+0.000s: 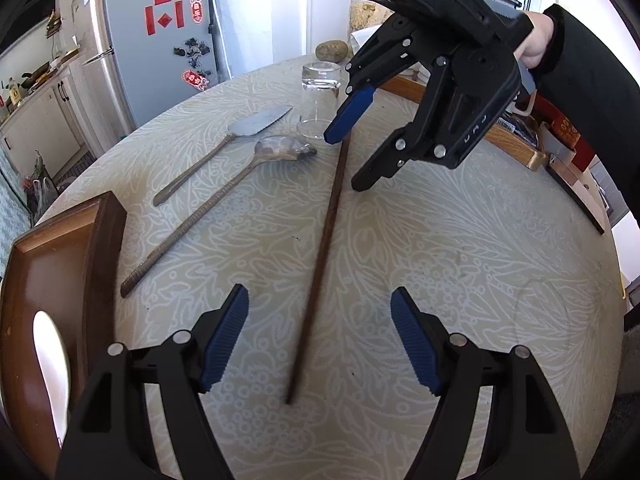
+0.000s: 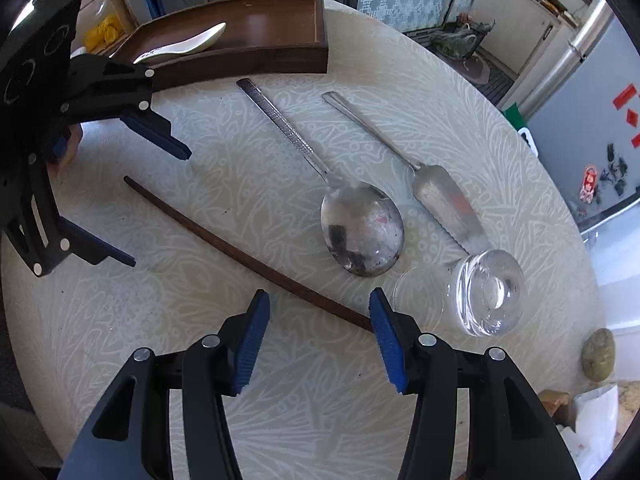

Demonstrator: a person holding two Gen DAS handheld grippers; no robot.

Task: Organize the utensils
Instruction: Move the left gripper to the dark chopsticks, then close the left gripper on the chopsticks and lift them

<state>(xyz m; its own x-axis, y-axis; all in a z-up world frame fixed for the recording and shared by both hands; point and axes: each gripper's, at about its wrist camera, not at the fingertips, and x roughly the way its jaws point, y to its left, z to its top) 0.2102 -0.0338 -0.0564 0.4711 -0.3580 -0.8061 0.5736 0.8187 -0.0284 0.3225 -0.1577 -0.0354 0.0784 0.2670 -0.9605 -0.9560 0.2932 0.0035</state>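
A long dark wooden chopstick (image 1: 320, 264) lies on the round table; it also shows in the right wrist view (image 2: 224, 242). A large metal spoon (image 1: 224, 196) (image 2: 362, 228) and a serrated metal server (image 1: 240, 132) (image 2: 444, 196) lie beside it. A brown wooden tray (image 1: 60, 272) (image 2: 280, 56) holds a white ceramic spoon (image 2: 188, 44). My left gripper (image 1: 320, 344) is open over the chopstick's near end. My right gripper (image 2: 320, 344) (image 1: 344, 156) is open over its far end, empty.
An upturned clear glass (image 1: 320, 98) (image 2: 486, 292) stands by the chopstick's far end. A stone (image 1: 331, 51) (image 2: 599, 354) sits near the table edge. A wooden board and boxes (image 1: 520, 136) lie at the right. A fridge (image 1: 160, 40) stands behind.
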